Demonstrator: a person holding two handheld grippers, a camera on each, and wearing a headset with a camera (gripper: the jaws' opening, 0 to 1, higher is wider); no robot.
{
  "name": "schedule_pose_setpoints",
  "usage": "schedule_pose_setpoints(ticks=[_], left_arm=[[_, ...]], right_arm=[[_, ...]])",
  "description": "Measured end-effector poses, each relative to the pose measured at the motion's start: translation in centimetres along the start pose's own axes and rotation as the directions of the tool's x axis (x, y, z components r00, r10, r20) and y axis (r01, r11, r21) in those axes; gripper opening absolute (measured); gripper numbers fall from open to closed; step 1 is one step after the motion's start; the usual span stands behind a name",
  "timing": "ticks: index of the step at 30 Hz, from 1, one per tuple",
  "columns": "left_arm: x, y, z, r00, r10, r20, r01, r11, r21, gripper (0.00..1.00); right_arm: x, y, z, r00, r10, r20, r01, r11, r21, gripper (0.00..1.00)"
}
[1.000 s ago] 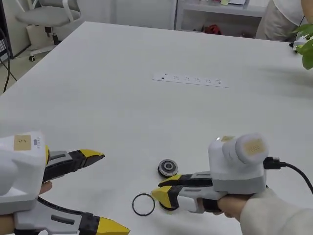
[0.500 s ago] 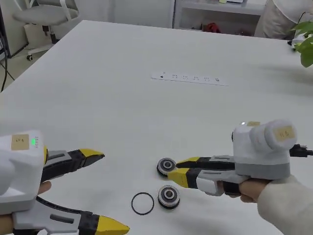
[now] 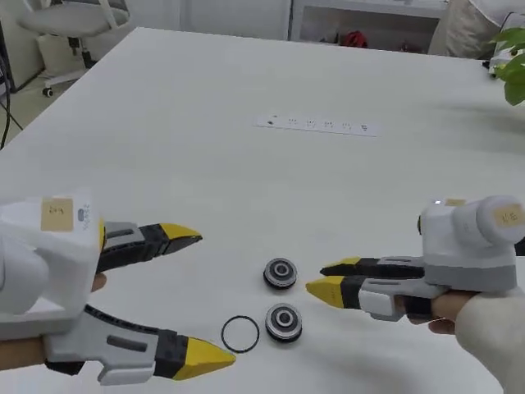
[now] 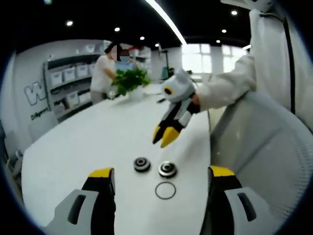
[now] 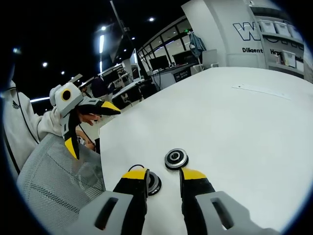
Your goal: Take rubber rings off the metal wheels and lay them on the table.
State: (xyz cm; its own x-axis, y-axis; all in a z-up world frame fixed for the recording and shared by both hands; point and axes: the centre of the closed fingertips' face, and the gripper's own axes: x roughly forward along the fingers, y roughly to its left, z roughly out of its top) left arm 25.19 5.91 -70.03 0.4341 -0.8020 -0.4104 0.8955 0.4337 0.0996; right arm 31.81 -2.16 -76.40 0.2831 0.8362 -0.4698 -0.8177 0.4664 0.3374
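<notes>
Two small metal wheels lie on the white table (image 3: 246, 180), one farther (image 3: 280, 273) and one nearer (image 3: 284, 322). A loose black rubber ring (image 3: 240, 333) lies flat just left of the nearer wheel. My right gripper (image 3: 321, 277) hovers right of the wheels, pointing at them, its jaws slightly apart with nothing between. My left gripper (image 3: 203, 297) is wide open to the left of the ring. In the left gripper view both wheels (image 4: 142, 164) (image 4: 167, 169) and the ring (image 4: 165, 190) lie between its jaws. In the right gripper view one wheel (image 5: 175, 158) sits ahead and the other (image 5: 153, 182) is partly hidden by a jaw.
A white power strip (image 3: 316, 125) lies farther back on the table. A green plant (image 3: 513, 66) stands at the far right corner. An office chair (image 3: 74, 16) and shelving stand beyond the far edge. A person (image 4: 105, 68) stands by the plant.
My right gripper has pulled back to the right, away from the nearer wheel, which now lies uncovered beside the ring. The left gripper has edged slightly forward.
</notes>
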Motion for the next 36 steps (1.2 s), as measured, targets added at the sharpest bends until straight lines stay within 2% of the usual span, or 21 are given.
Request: schedule_pose_setpoints(ticks=[5, 9, 11, 15, 19, 22, 24, 26, 28, 31, 36], left_arm=[[0.6, 0.7, 2.5, 0.9998, -0.004, 0.019, 0.002, 0.997, 0.071, 0.76], [1.6, 0.6, 4.5, 0.9976, -0.042, 0.056, 0.036, 0.995, 0.098, 0.74], [2.1, 0.7, 5.0, 0.9969, -0.05, 0.06, 0.043, 0.993, 0.113, 0.72], [3.5, 0.9, 5.4, 0.9963, -0.07, 0.05, 0.062, 0.988, 0.142, 0.69], [5.0, 1.0, 5.8, 0.9927, -0.099, 0.07, 0.089, 0.988, 0.124, 0.65], [6.0, 1.0, 5.4, 0.9925, -0.1, 0.069, 0.092, 0.989, 0.114, 0.62], [6.7, 1.1, 4.8, 0.9928, -0.094, 0.074, 0.086, 0.991, 0.105, 0.6], [7.3, 0.9, 3.3, 0.9944, -0.095, 0.046, 0.091, 0.993, 0.073, 0.58], [7.5, 0.6, 2.4, 0.9943, -0.099, 0.04, 0.096, 0.993, 0.071, 0.56], [7.8, 0.2, 0.5, 0.9935, -0.113, 0.008, 0.113, 0.992, 0.059, 0.53], [8.3, 0.3, -1.0, 0.994, -0.109, -0.012, 0.109, 0.994, 0.025, 0.45]], right_arm=[[-0.1, 0.3, -0.2, 0.9999, 0.009, -0.006, -0.009, 1.0, -0.014, 0.22], [0.2, 1.2, -0.8, 0.9989, 0.03, -0.035, -0.032, 0.998, -0.054, 0.22], [0.4, 1.4, -1.4, 0.9973, 0.034, -0.065, -0.039, 0.996, -0.079, 0.21], [0.6, 1.4, -2.0, 0.9945, 0.046, -0.094, -0.056, 0.993, -0.102, 0.21], [1.0, 1.7, -2.7, 0.9897, 0.062, -0.129, -0.079, 0.989, -0.127, 0.21], [1.3, 2.1, -3.2, 0.9856, 0.074, -0.152, -0.096, 0.985, -0.143, 0.22], [1.5, 2.4, -3.6, 0.9819, 0.081, -0.171, -0.108, 0.982, -0.154, 0.22], [1.6, 2.5, -4.1, 0.9783, 0.084, -0.19, -0.117, 0.979, -0.169, 0.22], [1.8, 2.7, -4.3, 0.9756, 0.087, -0.201, -0.125, 0.975, -0.183, 0.23], [2.0, 2.8, -4.7, 0.9728, 0.089, -0.214, -0.132, 0.972, -0.195, 0.23], [2.3, 3.0, -5.2, 0.9686, 0.088, -0.233, -0.14, 0.966, -0.217, 0.24]])
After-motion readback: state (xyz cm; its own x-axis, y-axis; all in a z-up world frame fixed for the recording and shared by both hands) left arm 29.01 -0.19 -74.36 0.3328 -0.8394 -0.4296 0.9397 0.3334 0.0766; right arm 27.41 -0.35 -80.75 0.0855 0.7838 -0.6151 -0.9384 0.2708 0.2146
